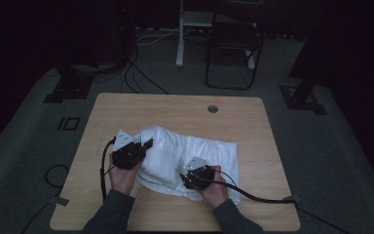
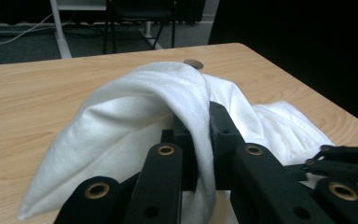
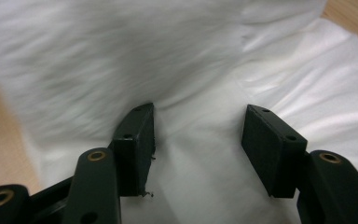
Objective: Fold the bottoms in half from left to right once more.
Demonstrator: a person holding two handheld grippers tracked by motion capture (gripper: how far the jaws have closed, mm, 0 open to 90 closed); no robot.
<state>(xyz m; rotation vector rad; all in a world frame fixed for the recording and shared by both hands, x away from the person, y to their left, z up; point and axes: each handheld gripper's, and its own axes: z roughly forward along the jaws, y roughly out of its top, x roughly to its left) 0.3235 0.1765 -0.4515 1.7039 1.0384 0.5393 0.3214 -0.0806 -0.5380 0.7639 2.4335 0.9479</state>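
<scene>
A: What's the surface like?

B: A light wooden table (image 1: 126,214) with rounded corners and a round cable hole (image 1: 213,108) near its far edge. It stands on grey carpet in a dark room; a black chair (image 1: 233,48) and a white post (image 1: 180,34) are behind it, with cables on the floor.

A: And the cloth?

B: A white towel (image 1: 195,151) lies crumpled across the middle of the table, nearer the person's side.

A: The 2 grippers?

B: The left gripper (image 2: 204,135) is clamped on a fold of the towel, which is lifted into a hump and drapes over its jaws. The right gripper (image 3: 198,147) hovers just over the towel's near part, jaws well apart, with only flat cloth beneath them and nothing pinched.
</scene>
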